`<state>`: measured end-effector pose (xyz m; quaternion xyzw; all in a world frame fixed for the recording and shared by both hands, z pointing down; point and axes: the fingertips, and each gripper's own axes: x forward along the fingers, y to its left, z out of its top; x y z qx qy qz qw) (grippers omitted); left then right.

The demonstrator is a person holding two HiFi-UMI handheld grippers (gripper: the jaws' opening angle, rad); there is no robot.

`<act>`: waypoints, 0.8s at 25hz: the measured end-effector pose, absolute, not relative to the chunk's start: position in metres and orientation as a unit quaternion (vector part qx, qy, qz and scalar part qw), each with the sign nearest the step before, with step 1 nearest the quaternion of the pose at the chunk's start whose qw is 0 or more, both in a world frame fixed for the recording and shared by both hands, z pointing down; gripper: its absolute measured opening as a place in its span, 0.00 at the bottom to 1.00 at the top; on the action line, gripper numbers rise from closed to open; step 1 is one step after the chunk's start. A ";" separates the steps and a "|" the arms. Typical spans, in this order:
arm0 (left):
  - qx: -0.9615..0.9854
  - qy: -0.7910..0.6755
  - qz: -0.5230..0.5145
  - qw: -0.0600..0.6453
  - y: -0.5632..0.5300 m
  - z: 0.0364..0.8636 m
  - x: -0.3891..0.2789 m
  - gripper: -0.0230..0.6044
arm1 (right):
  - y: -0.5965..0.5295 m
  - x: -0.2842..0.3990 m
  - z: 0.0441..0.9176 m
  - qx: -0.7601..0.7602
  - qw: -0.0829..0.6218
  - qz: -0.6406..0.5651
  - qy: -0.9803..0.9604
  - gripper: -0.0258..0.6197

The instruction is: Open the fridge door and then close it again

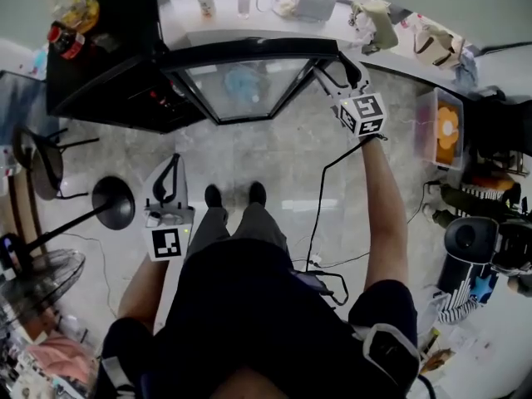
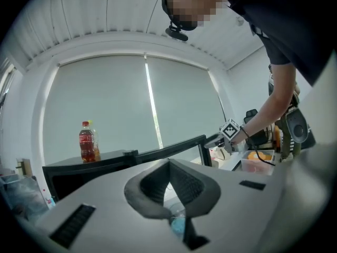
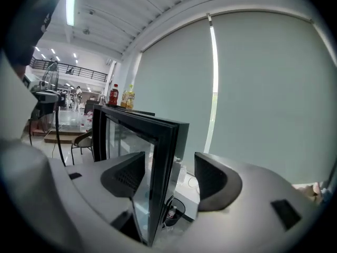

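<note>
The inside of the black fridge (image 1: 100, 48) is mostly hidden. The head view shows only a dark strip of shelf under its top, with small red shapes too blurred to name. The person's own body covers the near floor (image 1: 274, 152), and the right gripper view cuts off the foot of the fridge door (image 3: 158, 157).

The glass door stands upright and swung wide open, with its long axis vertical. In the head view its top rail runs left to right, from the hinge at the fridge's corner to the free edge at the right. That free edge stands between the fingers of the right gripper (image 1: 328, 69), which are released. The left finger (image 3: 126, 175) sits close against the glass side, though whether it touches cannot be told. The right finger (image 3: 210, 179) stands clear of the black frame (bare wall shows in the gap).

The left gripper (image 1: 173, 163) hangs low by the person's left thigh, well apart from the door, its fingers clenched on nothing.

A cola bottle (image 2: 87, 141) and a yellow drink bottle (image 3: 128, 95) stand on the fridge top near its back edge. Behind the door a white counter (image 1: 249, 25) runs along the window. Bare floor lies between the door and the person's shoes (image 1: 214, 195) (room to swing). A round stand base (image 1: 112, 202) sits to the left and a clear bin (image 1: 445, 127) to the right.
</note>
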<state>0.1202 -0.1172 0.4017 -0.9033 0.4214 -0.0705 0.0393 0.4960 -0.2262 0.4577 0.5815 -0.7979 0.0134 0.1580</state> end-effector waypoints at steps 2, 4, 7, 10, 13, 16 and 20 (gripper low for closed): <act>-0.900 0.427 -0.073 0.042 -0.116 0.402 0.123 0.07 | -0.232 0.494 0.460 0.563 0.161 0.012 -0.810 0.52; -0.898 0.431 -0.074 0.046 -0.117 0.401 0.124 0.07 | -0.240 0.489 0.462 0.545 0.161 0.013 -0.823 0.52; -0.895 0.435 -0.082 0.047 -0.119 0.402 0.126 0.07 | -0.251 0.484 0.465 0.527 0.149 0.020 -0.837 0.51; -0.893 0.439 -0.082 0.053 -0.121 0.400 0.128 0.07 | -0.259 0.483 0.467 0.515 0.135 0.027 -0.846 0.50; -0.891 0.443 -0.086 0.052 -0.123 0.401 0.125 0.07 | -0.261 0.483 0.469 0.506 0.131 0.029 -0.852 0.49; -0.890 0.442 -0.094 0.051 -0.124 0.406 0.121 0.07 | -0.261 0.481 0.469 0.501 0.131 0.037 -0.855 0.47; -0.891 0.441 -0.096 0.049 -0.124 0.408 0.123 0.07 | -0.257 0.481 0.468 0.503 0.132 0.042 -0.853 0.46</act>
